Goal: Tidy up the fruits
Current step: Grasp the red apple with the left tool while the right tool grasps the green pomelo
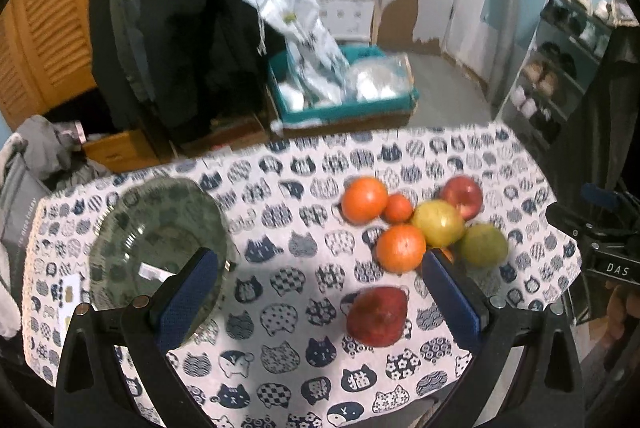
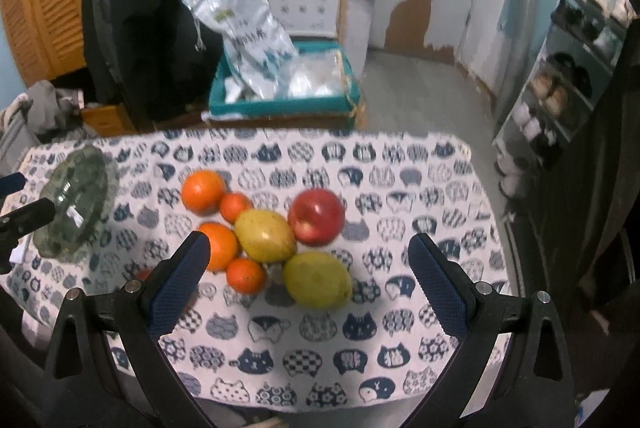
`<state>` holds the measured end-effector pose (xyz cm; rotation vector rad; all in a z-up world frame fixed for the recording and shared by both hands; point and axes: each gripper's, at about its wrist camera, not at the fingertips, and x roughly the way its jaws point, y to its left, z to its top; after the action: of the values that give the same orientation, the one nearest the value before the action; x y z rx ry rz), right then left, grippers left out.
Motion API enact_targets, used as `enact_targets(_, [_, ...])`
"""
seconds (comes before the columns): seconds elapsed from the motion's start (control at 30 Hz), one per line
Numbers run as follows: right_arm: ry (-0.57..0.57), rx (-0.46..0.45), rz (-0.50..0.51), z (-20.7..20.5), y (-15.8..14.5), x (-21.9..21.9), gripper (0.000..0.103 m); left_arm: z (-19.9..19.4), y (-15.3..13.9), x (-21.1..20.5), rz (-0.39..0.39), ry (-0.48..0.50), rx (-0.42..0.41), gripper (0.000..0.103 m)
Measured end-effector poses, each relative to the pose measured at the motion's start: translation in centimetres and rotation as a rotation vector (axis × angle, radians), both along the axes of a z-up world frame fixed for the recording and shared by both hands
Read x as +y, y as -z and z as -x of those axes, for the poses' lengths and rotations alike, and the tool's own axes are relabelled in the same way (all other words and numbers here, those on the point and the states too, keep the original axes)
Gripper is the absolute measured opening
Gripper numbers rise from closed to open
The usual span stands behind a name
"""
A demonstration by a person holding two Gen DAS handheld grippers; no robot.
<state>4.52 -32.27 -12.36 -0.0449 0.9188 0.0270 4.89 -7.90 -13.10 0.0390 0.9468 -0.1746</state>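
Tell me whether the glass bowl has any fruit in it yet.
Empty: the glass bowl shows only tablecloth pattern through it; all fruit lies on the cloth.

I see bowl [image 1: 160,244] left on worktop [image 1: 296,340], fruit cluster [image 1: 424,224] right, one fruit [image 1: 377,316] apart, nearer me.

Left black two-finger tongs with blue textured pads [image 1: 320,268]: spread wide, nothing between the pads, hovering above the tabletop's near edge, toward its left half, angled down. Right black two-finger tongs with blue textured pads [image 2: 308,252]: also spread wide, empty, hovering above the near edge, right half, same downward tilt. Both clear of the surface, no contact. Left tongs' tips visible at far left of the right wrist view. Part of a hand at the left wrist view's right edge, blurred.
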Motion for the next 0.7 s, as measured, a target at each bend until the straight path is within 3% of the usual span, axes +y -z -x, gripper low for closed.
enact_targets(0.3, [0.039,0.169,-0.013,-0.5,5.8,-1.8,0.098,-0.9,5.1,-2.1,-0.009,0.031,0.148,0.102])
enact_targets(0.7, [0.027,0.258,0.005,-0.6,9.1,-1.7,0.098,-1.2,10.1,-4.6,-0.036,0.081,0.284,0.102])
